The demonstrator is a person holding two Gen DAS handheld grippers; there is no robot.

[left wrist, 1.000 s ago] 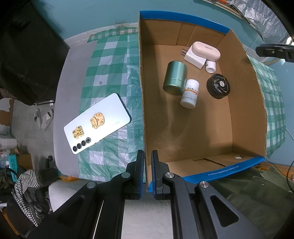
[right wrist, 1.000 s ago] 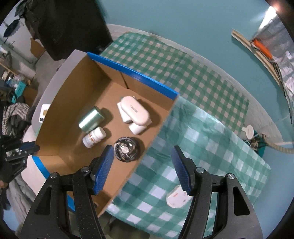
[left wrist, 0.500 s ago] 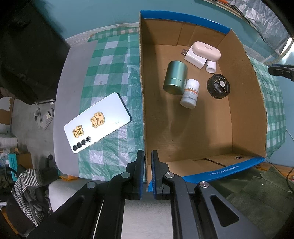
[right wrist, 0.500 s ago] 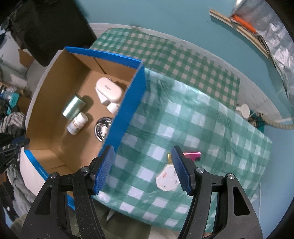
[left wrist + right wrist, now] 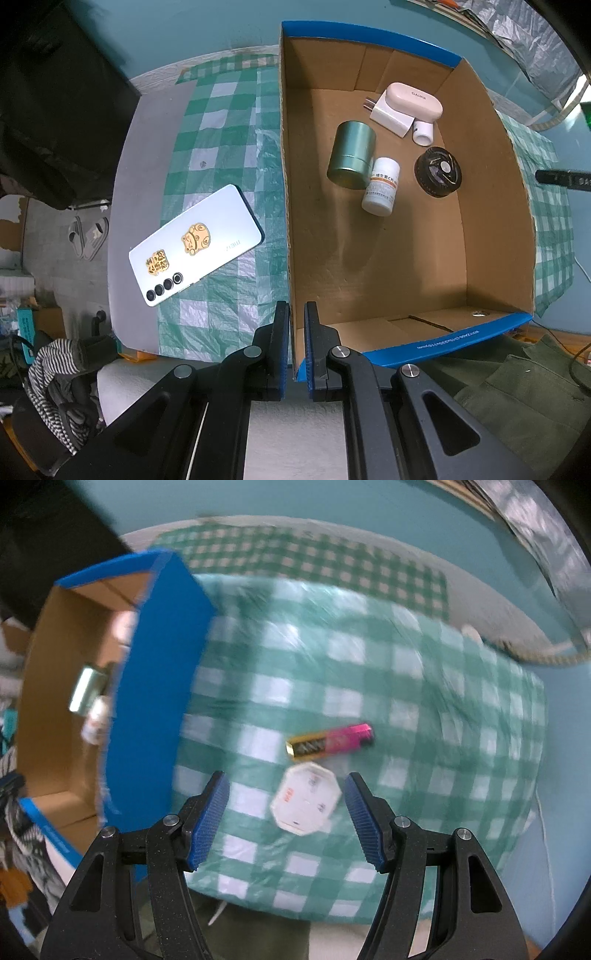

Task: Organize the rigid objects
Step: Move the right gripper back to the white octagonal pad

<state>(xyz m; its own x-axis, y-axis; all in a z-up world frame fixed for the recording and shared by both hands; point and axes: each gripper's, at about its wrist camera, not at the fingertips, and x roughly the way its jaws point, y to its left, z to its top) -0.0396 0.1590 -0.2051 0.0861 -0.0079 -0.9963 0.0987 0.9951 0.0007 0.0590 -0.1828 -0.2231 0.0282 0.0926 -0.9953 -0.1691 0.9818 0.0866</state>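
Observation:
My left gripper [image 5: 296, 325] is shut on the near left wall of the cardboard box [image 5: 288, 221]. Inside the box lie a green tin [image 5: 351, 155], a white pill bottle [image 5: 382, 186], a black round disc [image 5: 438, 171], a pinkish-white case [image 5: 413, 101] and a white charger [image 5: 389, 118]. A white phone [image 5: 195, 243] lies left of the box. My right gripper [image 5: 286, 812] is open above a white octagonal object [image 5: 306, 803]. A pink and gold lighter [image 5: 330, 740] lies just beyond it. The box's blue outer wall [image 5: 151, 686] is to the left.
A green checked cloth [image 5: 406, 686] covers the table. A black chair [image 5: 55, 92] stands at the far left. Olive fabric [image 5: 517, 387] lies near the box's front right corner. A striped cloth [image 5: 55, 369] hangs at the lower left.
My right gripper has moved right and down, away from the box, and now hangs over the white octagonal object and the lighter. My left gripper has not moved.

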